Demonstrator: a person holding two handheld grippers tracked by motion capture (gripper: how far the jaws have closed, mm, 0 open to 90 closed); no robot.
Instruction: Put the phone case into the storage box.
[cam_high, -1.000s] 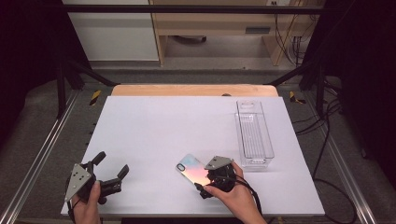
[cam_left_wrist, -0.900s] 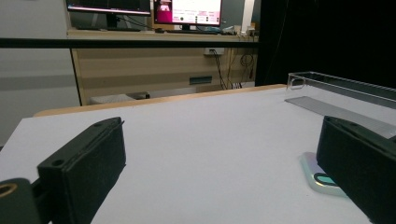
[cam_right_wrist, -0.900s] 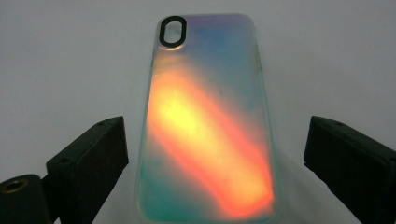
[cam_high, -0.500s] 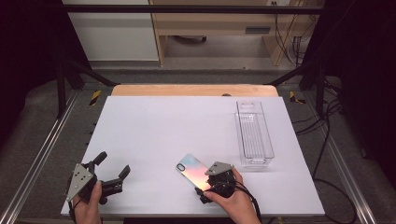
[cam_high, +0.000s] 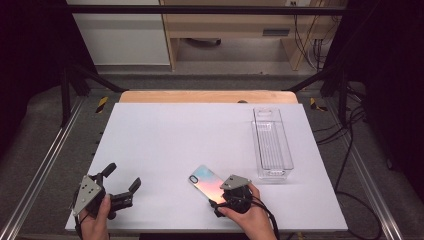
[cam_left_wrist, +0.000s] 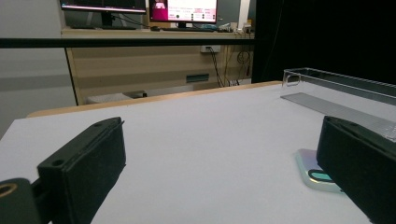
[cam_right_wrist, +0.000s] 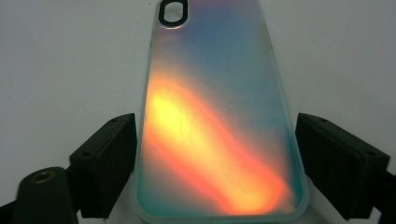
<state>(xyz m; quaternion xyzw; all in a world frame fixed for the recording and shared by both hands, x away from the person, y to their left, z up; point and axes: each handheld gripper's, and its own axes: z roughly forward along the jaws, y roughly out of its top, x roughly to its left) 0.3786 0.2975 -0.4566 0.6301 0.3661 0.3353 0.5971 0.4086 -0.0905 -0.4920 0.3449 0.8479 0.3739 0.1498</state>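
Note:
An iridescent phone case (cam_high: 205, 181) lies flat on the white table (cam_high: 200, 135), camera hole pointing away from me. In the right gripper view the case (cam_right_wrist: 215, 116) glows orange and blue between the two black jaws. My right gripper (cam_high: 219, 196) holds its near end, and each jaw presses a long edge (cam_right_wrist: 215, 123). My left gripper (cam_high: 123, 175) rests at the front left with its jaws wide apart and nothing between them (cam_left_wrist: 223, 126). The left gripper view shows the case (cam_left_wrist: 317, 175) low at the right, partly behind a jaw.
A long clear plastic tray (cam_high: 272, 145) stands on the right half of the table, just beyond the case; it appears again at the right of the left gripper view (cam_left_wrist: 336, 84). A wooden strip (cam_high: 207, 96) runs along the table's far edge.
My right hand and gripper have shifted slightly toward the front edge and settled over the case's near end. The case and the left gripper have stayed put.

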